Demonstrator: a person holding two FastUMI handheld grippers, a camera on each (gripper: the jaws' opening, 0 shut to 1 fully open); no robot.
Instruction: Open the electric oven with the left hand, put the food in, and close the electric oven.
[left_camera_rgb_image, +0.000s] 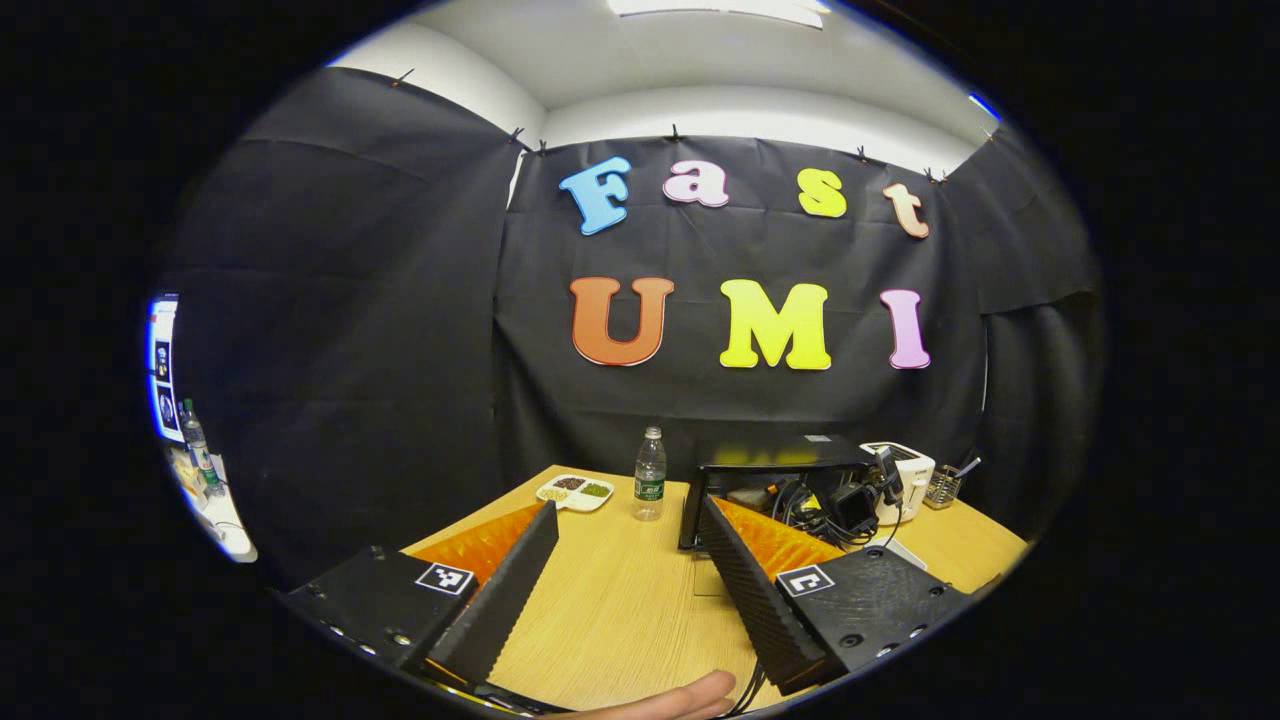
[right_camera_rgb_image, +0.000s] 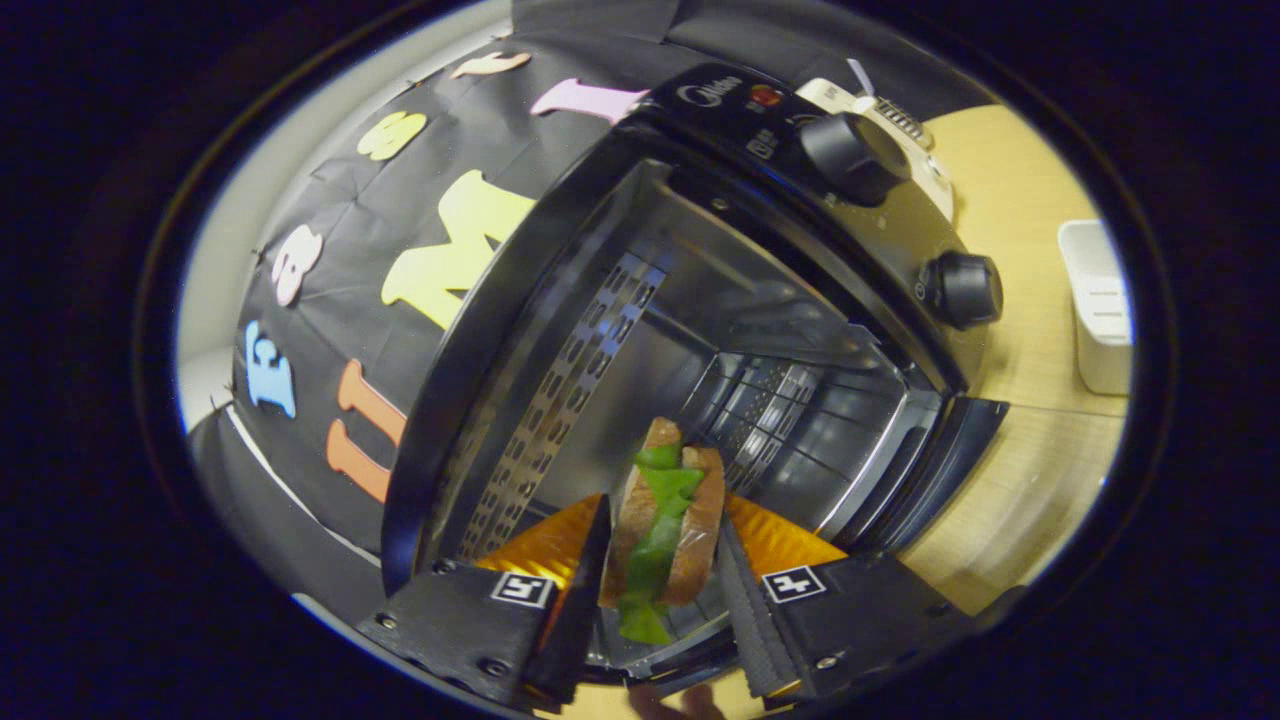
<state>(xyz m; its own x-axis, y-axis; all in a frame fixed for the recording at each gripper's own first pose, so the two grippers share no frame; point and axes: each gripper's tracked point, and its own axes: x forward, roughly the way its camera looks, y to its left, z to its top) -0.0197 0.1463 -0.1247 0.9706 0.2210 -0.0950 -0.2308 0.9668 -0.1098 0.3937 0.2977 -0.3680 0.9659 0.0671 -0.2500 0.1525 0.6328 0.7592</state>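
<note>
The right gripper (right_camera_rgb_image: 660, 585) clamps a sandwich (right_camera_rgb_image: 662, 525) at lower centre, its bottom edge hidden, before the open oven (right_camera_rgb_image: 700, 330). The left gripper (left_camera_rgb_image: 625, 570) gapes empty over the table (left_camera_rgb_image: 620, 600).

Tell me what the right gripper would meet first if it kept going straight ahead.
Probably the oven cavity's back wall: the right gripper, shut on the sandwich, points into the open chamber. Depth is unclear.

Wooden table (left_camera_rgb_image: 620, 600), water bottle (left_camera_rgb_image: 650, 475), snack dish (left_camera_rgb_image: 574, 491), oven (left_camera_rgb_image: 770, 470)
</note>
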